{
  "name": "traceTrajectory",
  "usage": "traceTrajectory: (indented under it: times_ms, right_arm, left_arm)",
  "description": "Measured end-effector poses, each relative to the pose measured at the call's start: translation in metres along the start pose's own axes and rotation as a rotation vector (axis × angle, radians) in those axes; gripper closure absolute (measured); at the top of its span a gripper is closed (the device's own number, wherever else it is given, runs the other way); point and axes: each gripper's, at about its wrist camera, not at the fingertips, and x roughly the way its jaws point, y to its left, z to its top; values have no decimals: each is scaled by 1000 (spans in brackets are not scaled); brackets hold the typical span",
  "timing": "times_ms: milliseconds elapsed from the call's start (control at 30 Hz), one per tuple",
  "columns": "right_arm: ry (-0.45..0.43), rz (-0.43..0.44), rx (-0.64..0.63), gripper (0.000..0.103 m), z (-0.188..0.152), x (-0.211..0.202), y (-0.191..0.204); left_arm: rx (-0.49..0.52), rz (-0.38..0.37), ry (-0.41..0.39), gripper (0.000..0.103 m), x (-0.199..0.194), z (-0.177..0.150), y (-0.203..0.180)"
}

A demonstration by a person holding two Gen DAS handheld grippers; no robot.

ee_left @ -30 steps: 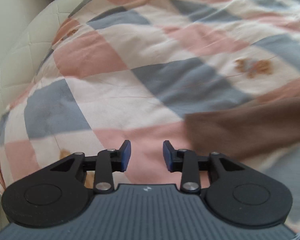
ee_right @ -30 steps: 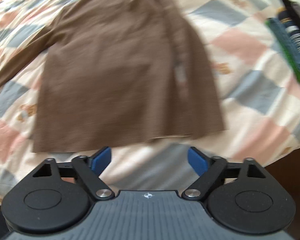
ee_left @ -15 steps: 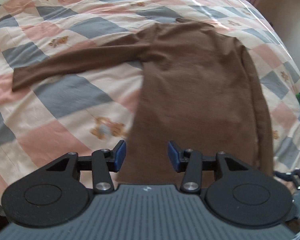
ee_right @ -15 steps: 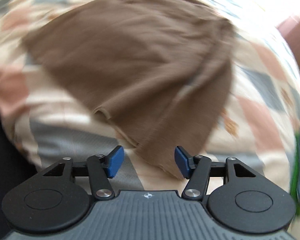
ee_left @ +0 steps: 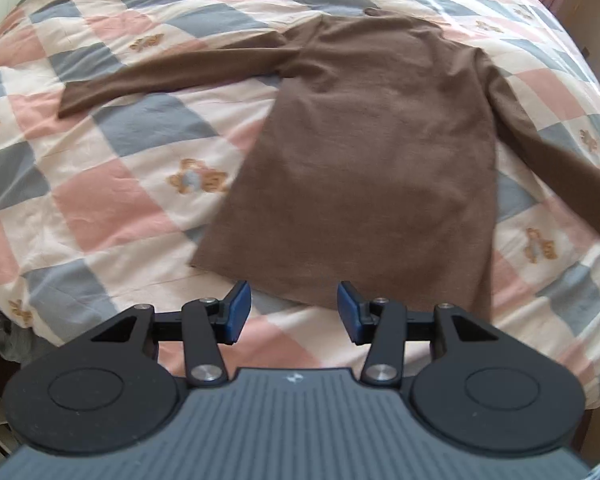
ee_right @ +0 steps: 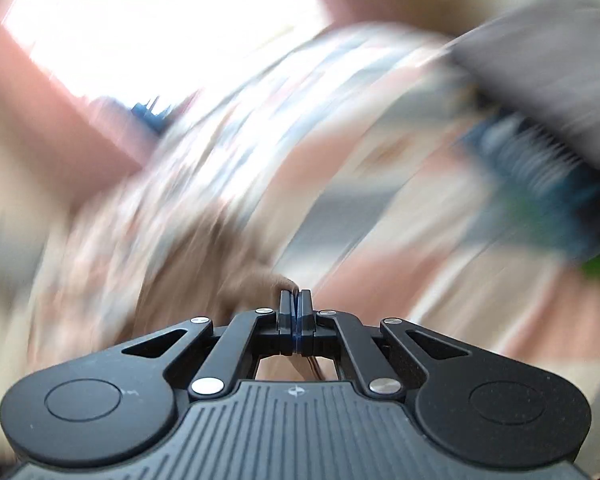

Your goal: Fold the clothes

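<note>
Left gripper (ee_left: 293, 307): blue-padded fingers (ee_left: 238, 310) spread apart, nothing between them. It hangs over the near edge of the bed, pointing at the bottom hem of the brown sweater (ee_left: 372, 160). The hem lies just beyond the fingertips and runs across the gap between them; no contact that I can see.

Right gripper (ee_right: 295, 295): fingers pressed together, pads meeting with only a thin seam showing. A fold of brown cloth (ee_right: 236, 276) is bunched right at the tips and pinched there. It looks like the sweater's right sleeve, though this view is badly smeared and I cannot tell which part of the sleeve is caught.

Sweater: spread flat on the quilt (ee_left: 108, 200), neck at the far end, hem toward the left gripper. One sleeve (ee_left: 172, 76) stretches out straight to the left, lying flat, cuff well away from the body. The other sleeve (ee_left: 560, 172) runs down and off to the right edge of the left view, looking raised off the quilt.

Quilt: pink, grey and cream checks, with small bear pictures (ee_left: 196, 178) here and there; one bear sits just beside the sweater's left side.

In the right view, a blurred stack of dark, blue and green clothes (ee_right: 548, 148) sits at the upper right, well apart from the pinched cloth.
</note>
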Motion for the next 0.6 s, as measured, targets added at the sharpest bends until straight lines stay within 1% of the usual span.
traceTrajectory:
  times_ms: [33, 67, 100, 133, 167, 200, 233, 267, 333, 400, 533, 600]
  right_arm:
    - [13, -38, 31, 100, -2, 4, -10]
    - [36, -74, 57, 93, -6, 8, -20]
    - [59, -110, 84, 88, -10, 12, -29]
    - [83, -146, 110, 80, -14, 17, -39]
    - [106, -182, 137, 75, -19, 21, -48]
    - [129, -218, 163, 73, -23, 25, -58]
    - [152, -254, 190, 65, -27, 30, -67]
    - [175, -289, 216, 60, -31, 34, -77]
    - [206, -254, 265, 60, -47, 44, -83]
    - [192, -199, 320, 60, -50, 57, -88]
    - [76, -128, 522, 60, -41, 92, -100]
    - [40, -142, 637, 59, -36, 115, -112]
  left_arm:
    - [12, -8, -2, 60, 0, 2, -8]
    - [33, -14, -6, 60, 0, 3, -17]
    - [52, -18, -9, 60, 1, 4, -27]
    - [64, -21, -10, 60, 2, 5, -35]
    - [72, -24, -11, 59, 2, 4, -39]
    - [79, -27, -12, 58, 1, 4, -44]
    - [87, -30, -12, 54, 1, 4, -48]
    - [91, -29, -8, 53, 2, 4, -52]
    - [87, -12, 15, 53, 7, 2, -60]
    - [76, 6, 40, 53, 10, 0, -58]
    - [66, 31, 75, 53, 15, -2, -53]
    - [69, 45, 86, 53, 18, -2, -51]
